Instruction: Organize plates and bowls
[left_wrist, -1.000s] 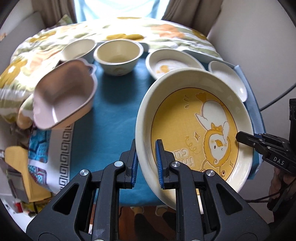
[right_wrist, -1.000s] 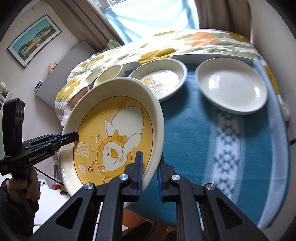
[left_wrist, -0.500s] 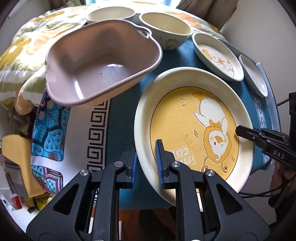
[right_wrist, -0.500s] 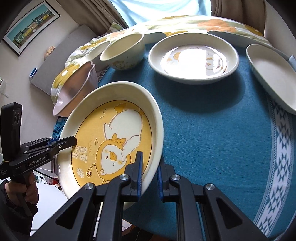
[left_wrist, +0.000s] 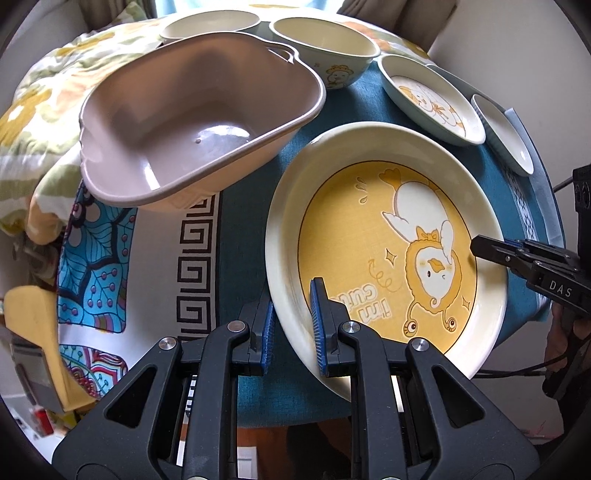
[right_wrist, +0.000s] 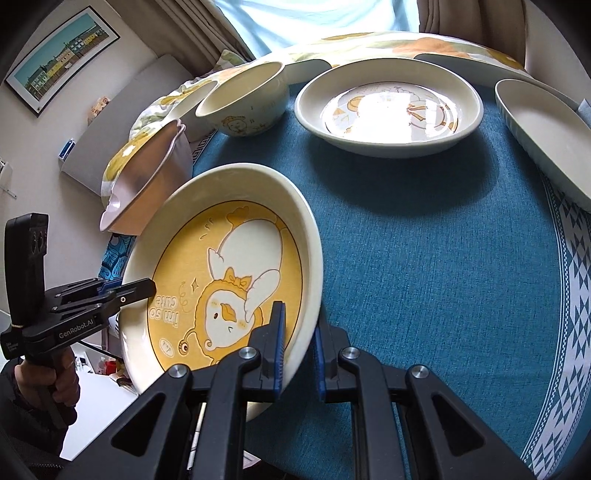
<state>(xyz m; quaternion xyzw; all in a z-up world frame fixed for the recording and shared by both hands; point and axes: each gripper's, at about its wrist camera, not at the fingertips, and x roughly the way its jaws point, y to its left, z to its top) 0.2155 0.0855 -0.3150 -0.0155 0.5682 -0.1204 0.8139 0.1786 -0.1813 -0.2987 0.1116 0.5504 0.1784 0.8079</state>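
Both grippers are clamped on the yellow duck plate: left gripper pinches the rim on one side, right gripper pinches the opposite rim, one pad inside the well and one under the lip on each. The plate hangs tilted over the near part of the blue cloth, just beside the pink tub; whether its lower edge touches the cloth can't be told. Main risk: each grip is thin, on a glazed, sloped rim, so uneven release or one hand pulling ahead could let the plate pivot out of the other jaw and drop. Second risk: the plate's far edge is close to the tub, which sits canted on bunched bedding, so a nudge could tip it. The duck bowl, the smaller duck plate and the white plate stand well apart, so contact with them is unlikely.
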